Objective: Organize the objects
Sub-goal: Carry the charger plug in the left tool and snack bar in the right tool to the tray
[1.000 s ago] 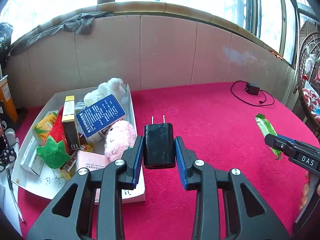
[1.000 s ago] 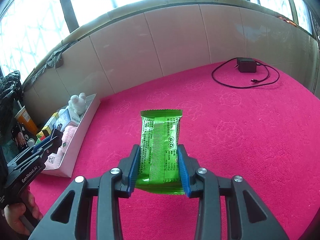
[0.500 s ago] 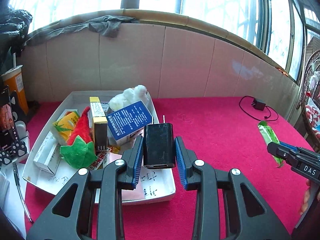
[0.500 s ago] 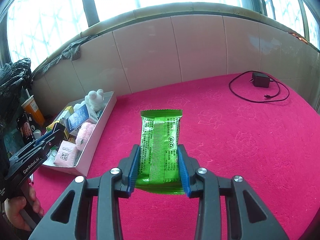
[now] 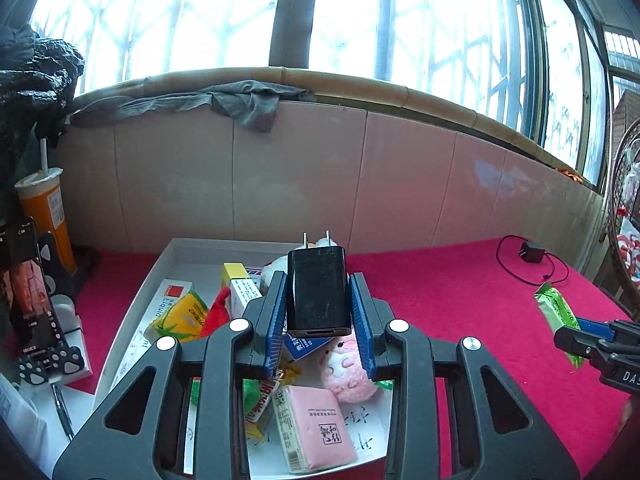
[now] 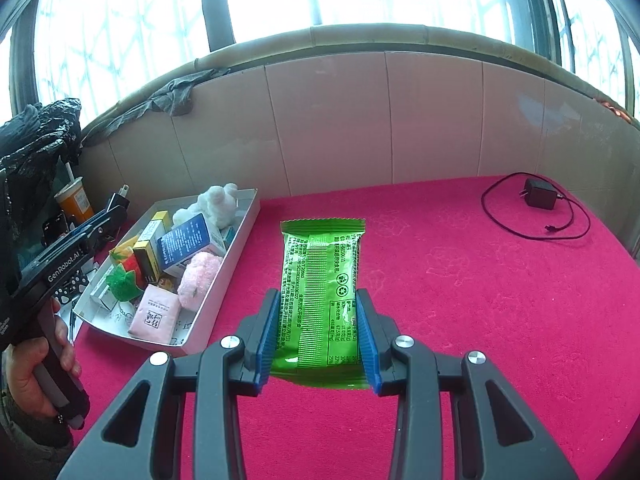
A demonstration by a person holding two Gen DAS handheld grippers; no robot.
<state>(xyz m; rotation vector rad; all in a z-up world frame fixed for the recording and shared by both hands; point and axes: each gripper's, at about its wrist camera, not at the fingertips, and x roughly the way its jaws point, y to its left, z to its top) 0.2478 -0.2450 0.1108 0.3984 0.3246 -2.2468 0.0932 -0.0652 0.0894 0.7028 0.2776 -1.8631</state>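
Black USB charger (image 5: 318,290) pinched in the left hand-held gripper (image 5: 319,312) hangs over the crowded white tray (image 6: 244,236); the right hand-held gripper (image 6: 319,330) clamps a green snack packet (image 6: 322,292), neither dropped in yet.

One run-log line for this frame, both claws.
left claw: shut on black charger, above white tray | right claw: shut on green snack packet, over red cloth
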